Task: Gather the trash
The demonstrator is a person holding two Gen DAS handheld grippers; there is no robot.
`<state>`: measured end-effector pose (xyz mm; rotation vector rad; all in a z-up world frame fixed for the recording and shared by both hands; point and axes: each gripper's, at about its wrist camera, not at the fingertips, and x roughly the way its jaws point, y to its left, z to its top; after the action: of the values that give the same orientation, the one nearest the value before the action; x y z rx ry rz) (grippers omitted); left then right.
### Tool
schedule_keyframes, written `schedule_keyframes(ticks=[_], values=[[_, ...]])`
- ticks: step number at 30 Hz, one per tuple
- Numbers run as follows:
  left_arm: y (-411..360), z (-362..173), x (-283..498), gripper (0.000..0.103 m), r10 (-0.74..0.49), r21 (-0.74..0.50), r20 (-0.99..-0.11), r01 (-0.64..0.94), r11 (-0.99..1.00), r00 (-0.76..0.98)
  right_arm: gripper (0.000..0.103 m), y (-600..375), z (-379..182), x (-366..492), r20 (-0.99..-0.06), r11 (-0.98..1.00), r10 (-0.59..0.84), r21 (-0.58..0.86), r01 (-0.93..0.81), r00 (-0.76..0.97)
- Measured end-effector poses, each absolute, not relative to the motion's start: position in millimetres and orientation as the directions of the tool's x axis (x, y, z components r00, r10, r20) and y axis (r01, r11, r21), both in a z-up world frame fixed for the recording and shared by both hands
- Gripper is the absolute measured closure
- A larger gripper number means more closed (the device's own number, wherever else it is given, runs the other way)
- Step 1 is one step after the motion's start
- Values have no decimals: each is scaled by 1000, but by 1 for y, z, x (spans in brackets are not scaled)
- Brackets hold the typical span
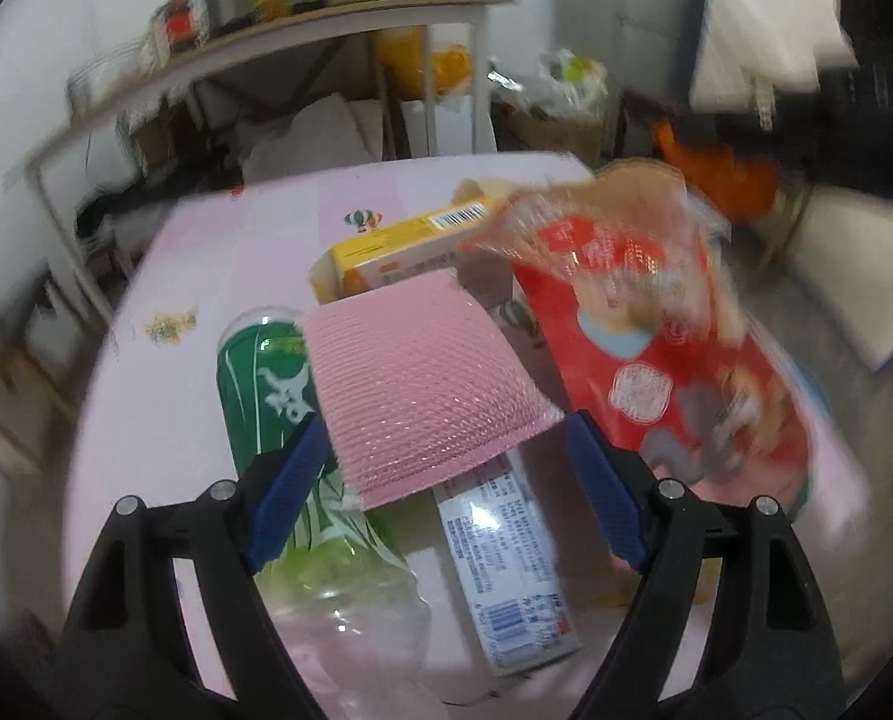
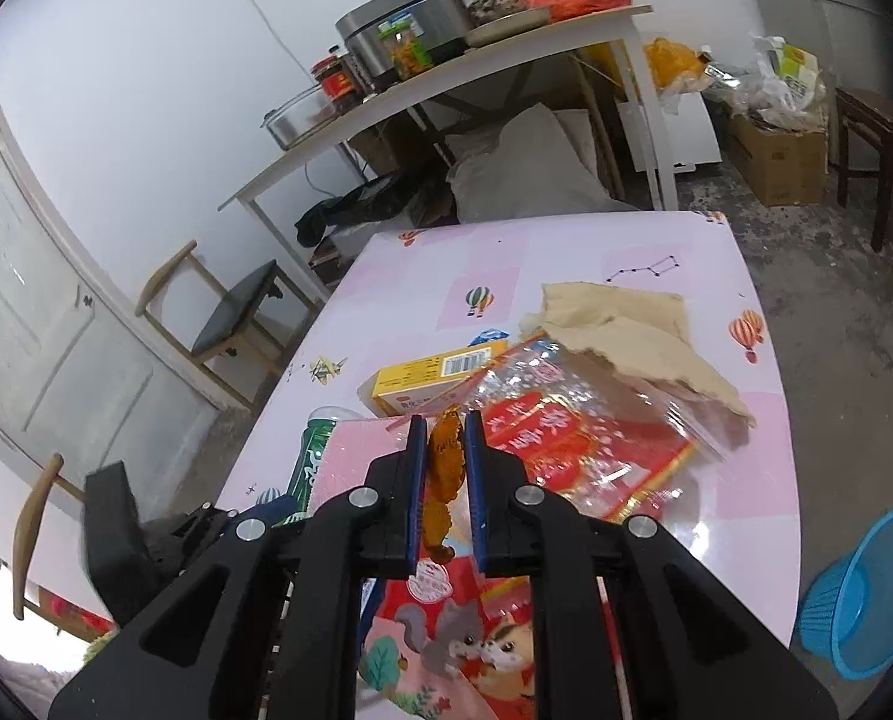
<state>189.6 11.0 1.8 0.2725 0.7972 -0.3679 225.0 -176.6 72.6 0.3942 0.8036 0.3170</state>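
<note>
Trash lies on a pink-clothed table. My left gripper is open, its blue pads either side of a pink bubble mailer and not pressing on it. Under the mailer lie a green plastic bottle and a white carton, with a yellow box behind. My right gripper is shut on an orange-brown bunched fold of a red snack bag. The snack bag hangs blurred at the right in the left wrist view. Crumpled brown paper rests on the bag's far end.
A blue basket stands on the floor right of the table. Wooden chairs stand to the left. Behind is a side table with a rice cooker and jars, and boxes and bags on the floor.
</note>
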Motion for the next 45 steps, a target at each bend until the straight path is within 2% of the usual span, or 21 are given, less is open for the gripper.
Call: schedule_keyframes(ticks=[3,6,9,11,14,16,18,20,22,25,33,35,36,37,38,39,40,42,45], values=[[-1,-11,185,25,-151,226,-735,449,864,661,90,-183,72,220,-625,879,418,462,-120,659],[-4,-18,186,26,-121,275,-735,456,846,667,90,-187,71,217,-619,874,424,470,-121,661],[-5,-21,188,36,-94,309,-732,452,836,675,90,-189,68,216,-616,869,432,479,-123,658],[-5,-21,190,39,-99,304,-733,454,837,673,90,-189,66,215,-615,865,439,486,-124,655],[-3,-18,190,51,-96,303,-728,444,843,679,90,-191,64,216,-611,859,449,496,-126,652],[-2,-13,189,67,-102,297,-721,439,848,686,90,-193,62,215,-608,853,457,506,-127,650],[-1,-11,189,78,-120,262,-732,439,860,671,90,-193,61,214,-607,851,461,510,-128,648],[2,-8,189,83,-132,235,-734,431,871,666,90,-193,60,213,-606,849,463,512,-128,647],[3,-7,187,94,-140,220,-733,427,877,666,90,-192,59,212,-606,848,464,514,-127,646],[8,-4,185,102,-156,188,-729,415,890,666,90,-193,59,212,-604,846,465,518,-125,647],[12,4,176,101,-201,127,-721,412,902,663,90,-196,62,205,-590,841,468,525,-128,658],[16,7,171,97,-209,108,-718,403,909,664,90,-196,62,203,-590,841,468,525,-127,659],[24,13,168,89,-215,83,-707,381,921,673,90,-196,63,204,-590,841,468,525,-128,658],[31,18,167,74,-213,66,-700,358,931,682,90,-196,63,203,-592,842,468,524,-128,656],[43,24,169,64,-202,44,-687,318,947,698,90,-197,63,202,-593,843,467,522,-128,656],[65,33,170,46,-163,23,-658,236,971,735,90,-197,63,202,-595,845,466,519,-130,654],[85,39,172,36,-115,12,-636,159,987,763,90,-197,63,201,-597,846,466,517,-131,653],[139,42,187,36,1,-37,-639,-33,999,769,90,-196,64,200,-599,847,467,515,-134,651],[202,20,212,37,-36,-206,-732,-171,963,680,90,-193,65,201,-595,845,472,516,-141,650]])
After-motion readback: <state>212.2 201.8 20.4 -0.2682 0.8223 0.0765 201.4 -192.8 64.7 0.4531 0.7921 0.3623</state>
